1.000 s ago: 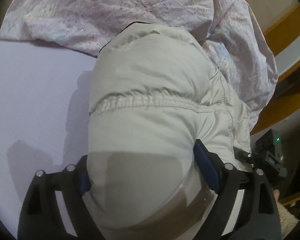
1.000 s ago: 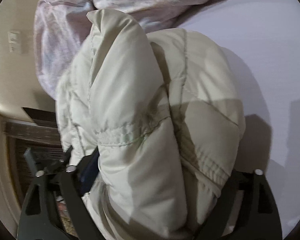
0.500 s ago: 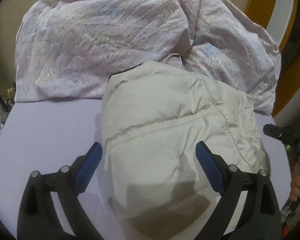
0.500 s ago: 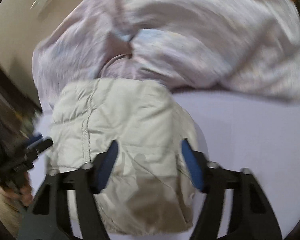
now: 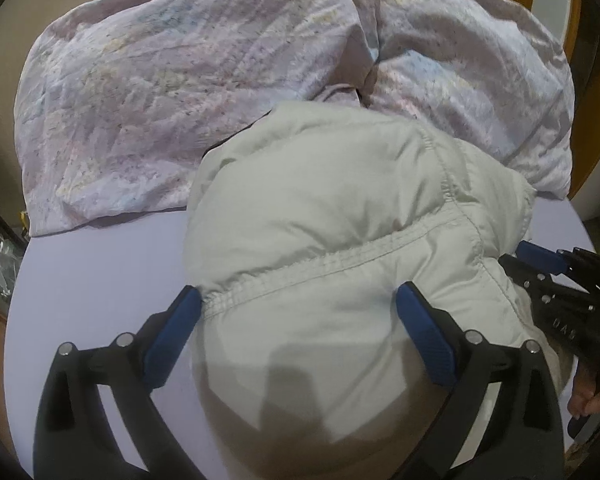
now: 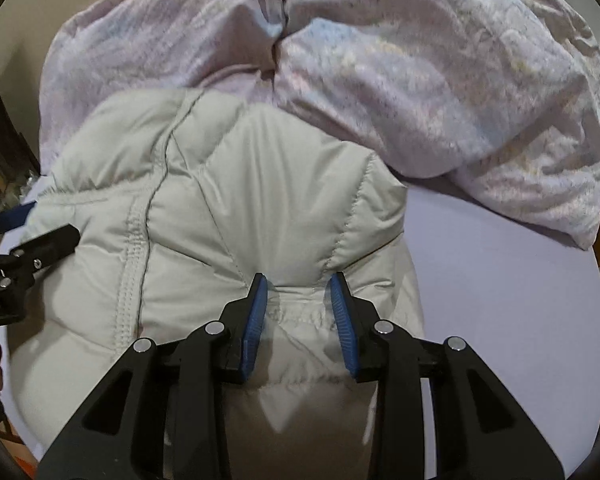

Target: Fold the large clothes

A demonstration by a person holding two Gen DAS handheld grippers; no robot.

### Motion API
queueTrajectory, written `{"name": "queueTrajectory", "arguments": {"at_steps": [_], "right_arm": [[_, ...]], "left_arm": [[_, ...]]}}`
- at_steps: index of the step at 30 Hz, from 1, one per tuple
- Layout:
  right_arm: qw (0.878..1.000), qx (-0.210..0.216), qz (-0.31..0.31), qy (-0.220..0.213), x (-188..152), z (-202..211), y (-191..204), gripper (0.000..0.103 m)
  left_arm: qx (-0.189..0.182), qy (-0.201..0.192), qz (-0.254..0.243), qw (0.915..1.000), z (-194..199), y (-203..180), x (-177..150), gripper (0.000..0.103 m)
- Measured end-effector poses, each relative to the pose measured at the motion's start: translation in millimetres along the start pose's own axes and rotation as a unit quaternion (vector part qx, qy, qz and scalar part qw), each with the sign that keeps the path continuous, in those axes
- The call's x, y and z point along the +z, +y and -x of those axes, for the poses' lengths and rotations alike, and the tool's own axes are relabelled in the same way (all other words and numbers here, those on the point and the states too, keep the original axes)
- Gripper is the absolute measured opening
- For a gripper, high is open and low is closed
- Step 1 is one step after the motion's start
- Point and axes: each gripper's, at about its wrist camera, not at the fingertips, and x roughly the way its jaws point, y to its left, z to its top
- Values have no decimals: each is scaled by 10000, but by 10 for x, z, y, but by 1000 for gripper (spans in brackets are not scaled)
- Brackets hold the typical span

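A pale grey puffer jacket (image 5: pixel 340 216) lies bundled on the lilac bed sheet (image 5: pixel 84 280); it also shows in the right wrist view (image 6: pixel 204 216). My left gripper (image 5: pixel 300 312) is wide open, its blue pads straddling the jacket's near end at a stitched seam. My right gripper (image 6: pixel 298 300) has its pads closed in on a fold of the jacket's near edge, pinching the fabric. The right gripper also shows at the jacket's right side in the left wrist view (image 5: pixel 556 280), and the left gripper shows at the left edge of the right wrist view (image 6: pixel 24 248).
A crumpled pink-white quilt (image 5: pixel 172 92) is heaped behind the jacket, touching its far edge; it also shows in the right wrist view (image 6: pixel 440 80). Bare sheet lies left of the jacket and on the right (image 6: pixel 500 280). Orange wooden furniture (image 5: pixel 556 12) stands at the far right.
Both grippers let go of the lifted jacket and drew back as it settled on the bed. The left one moved in again, open; the right one closed on a fold.
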Motion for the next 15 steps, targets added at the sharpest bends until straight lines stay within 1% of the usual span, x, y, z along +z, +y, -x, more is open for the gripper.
{"name": "queueTrajectory", "arguments": {"at_steps": [4, 7, 12, 15], "right_arm": [[9998, 44, -188, -36, -87, -101, -34, 35], [9997, 82, -218, -58, -117, -157, -52, 35], [9996, 148, -221, -72, -106, -210, -85, 35], [9996, 155, -255, 33, -18, -161, -103, 35]], "left_arm": [[-48, 105, 88, 9999, -129, 5, -7, 101], [24, 95, 8, 10000, -190, -30, -26, 101], [69, 42, 15, 10000, -262, -34, -62, 101], [117, 58, -7, 9999, -290, -32, -75, 101]]}}
